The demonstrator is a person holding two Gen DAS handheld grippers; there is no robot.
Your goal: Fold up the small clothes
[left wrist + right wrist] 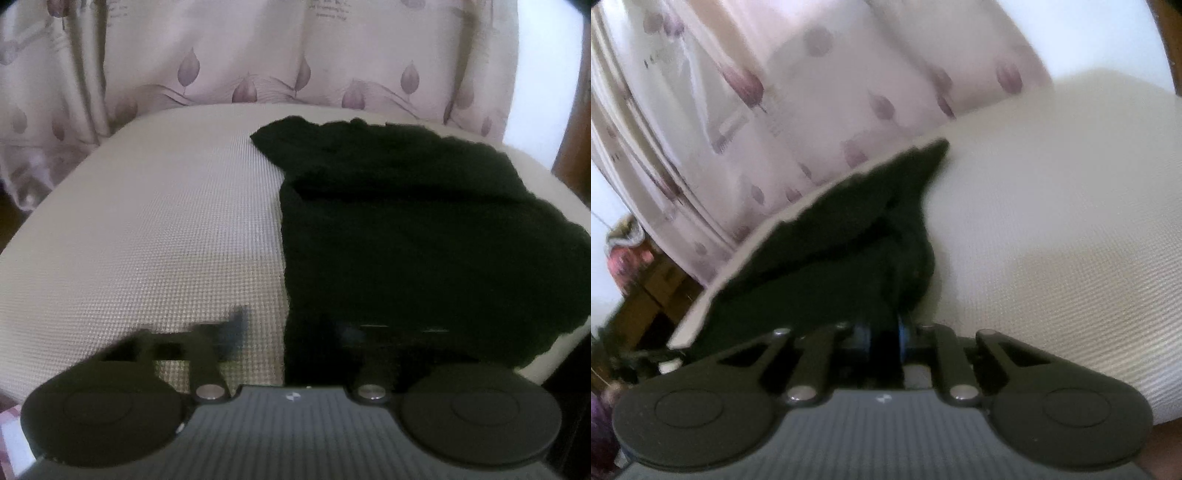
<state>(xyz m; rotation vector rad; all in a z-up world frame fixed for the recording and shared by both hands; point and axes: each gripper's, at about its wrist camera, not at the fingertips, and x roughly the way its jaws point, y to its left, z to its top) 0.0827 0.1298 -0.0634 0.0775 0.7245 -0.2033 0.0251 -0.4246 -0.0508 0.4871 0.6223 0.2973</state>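
Note:
A small black garment (413, 229) lies partly folded on the right half of a cream textured table (155, 229). My left gripper (291, 328) is open and hovers at the garment's near left edge, its right finger over the black cloth, its left finger (229, 325) over bare table. In the right wrist view my right gripper (884, 338) is shut on the near edge of the black garment (827, 254), which bunches up between the blue-padded fingers (903, 332) and stretches away to the left along the table (1052, 221) edge.
A pale pink curtain (258, 55) with purple leaf prints hangs just behind the table. Brown wooden furniture (653, 291) and clutter show beyond the table's left edge in the right wrist view. A bright window (539, 92) is at the right.

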